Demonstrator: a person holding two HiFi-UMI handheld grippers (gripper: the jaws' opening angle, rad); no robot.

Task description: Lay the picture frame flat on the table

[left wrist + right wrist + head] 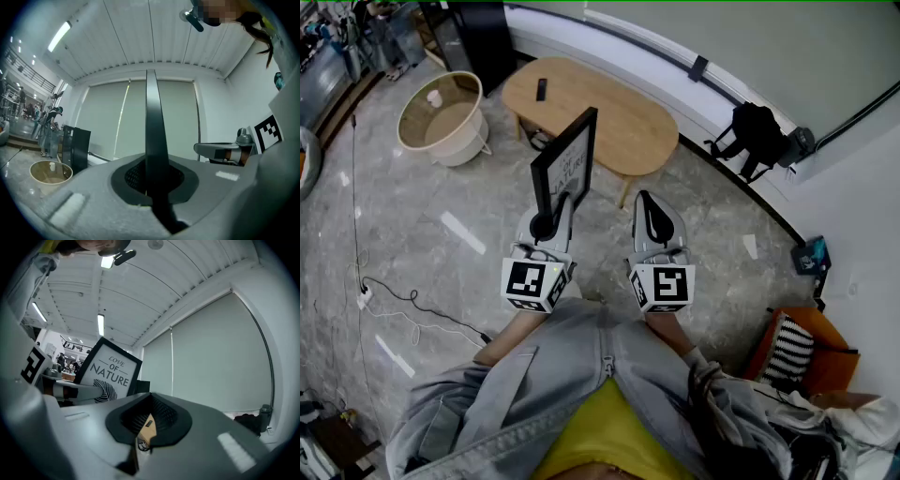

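A black picture frame (pixel 567 159) with a white "Love of Nature" print stands upright in the air, short of the wooden table (pixel 619 112). My left gripper (pixel 553 208) is shut on the frame's lower edge. In the left gripper view the frame (pixel 152 126) shows edge-on, rising out of the closed left gripper (pixel 152 190). My right gripper (pixel 644 200) hovers beside it at the right, shut and empty. The right gripper view shows the frame's printed face (pixel 110 373) to the left of the right gripper (pixel 144 430).
A small dark flat object (pixel 541 89) lies on the table's far left part. A round basket (pixel 441 117) stands on the floor at the left, a black backpack (pixel 759 136) against the wall at the right. An orange seat with a striped cushion (pixel 789 349) is at lower right. A cable (pixel 403 300) runs over the floor.
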